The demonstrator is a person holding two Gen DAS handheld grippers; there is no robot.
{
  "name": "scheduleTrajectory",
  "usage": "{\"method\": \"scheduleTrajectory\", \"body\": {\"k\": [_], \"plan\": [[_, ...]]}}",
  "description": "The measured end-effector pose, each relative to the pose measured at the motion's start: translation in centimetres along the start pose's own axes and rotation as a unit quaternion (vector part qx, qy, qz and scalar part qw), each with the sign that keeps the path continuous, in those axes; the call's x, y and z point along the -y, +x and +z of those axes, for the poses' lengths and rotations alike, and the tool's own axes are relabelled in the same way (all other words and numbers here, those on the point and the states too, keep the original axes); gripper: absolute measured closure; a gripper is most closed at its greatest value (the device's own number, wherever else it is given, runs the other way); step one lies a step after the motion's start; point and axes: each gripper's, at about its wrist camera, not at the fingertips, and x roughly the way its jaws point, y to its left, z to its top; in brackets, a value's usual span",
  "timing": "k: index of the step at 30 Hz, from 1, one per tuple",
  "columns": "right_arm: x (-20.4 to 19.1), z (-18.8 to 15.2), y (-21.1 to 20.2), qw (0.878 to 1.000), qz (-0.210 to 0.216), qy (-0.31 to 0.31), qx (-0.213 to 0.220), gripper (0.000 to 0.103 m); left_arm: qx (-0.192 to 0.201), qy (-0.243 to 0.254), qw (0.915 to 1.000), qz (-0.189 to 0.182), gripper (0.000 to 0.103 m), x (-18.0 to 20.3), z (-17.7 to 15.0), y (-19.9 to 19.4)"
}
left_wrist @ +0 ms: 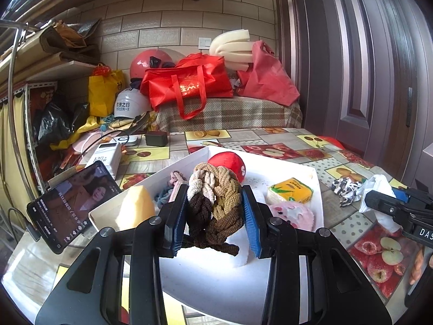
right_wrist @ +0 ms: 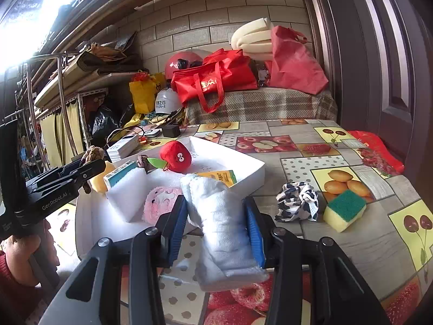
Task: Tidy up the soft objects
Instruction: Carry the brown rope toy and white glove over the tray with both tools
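Observation:
My left gripper (left_wrist: 214, 197) is shut on a bundle of brown, tan and cream hair ties (left_wrist: 213, 203), held over the white tray (left_wrist: 315, 173). In the tray lie a red plush apple (left_wrist: 230, 162), a yellow sponge (left_wrist: 135, 207), a yellow tissue pack (left_wrist: 291, 189), a pink plush pad (left_wrist: 293, 214) and some pink and grey hair ties (left_wrist: 169, 189). My right gripper (right_wrist: 215, 214) is shut on a rolled pale blue towel (right_wrist: 222, 216) at the tray's near right edge (right_wrist: 257, 176). On the tablecloth lie a black-and-white scrunchie (right_wrist: 296, 201) and a green-topped yellow sponge (right_wrist: 345, 210).
A phone (left_wrist: 70, 203) on a stand and a white power bank (left_wrist: 107, 157) sit left of the tray. Red bags (left_wrist: 189, 84), helmets and foam pile up on the checked bench behind. A dark door (left_wrist: 365, 67) stands to the right. A hand in a red sleeve (right_wrist: 16, 265) holds the left gripper.

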Motion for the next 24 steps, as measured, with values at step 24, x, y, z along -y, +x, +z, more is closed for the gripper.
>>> {"method": "scheduleTrajectory", "body": {"k": [24], "plan": [[-6.0,3.8,9.5,0.997,-0.007,-0.077,0.008,0.06,-0.017,-0.037,0.9986,0.033,0.065,-3.7,2.0,5.8]]}}
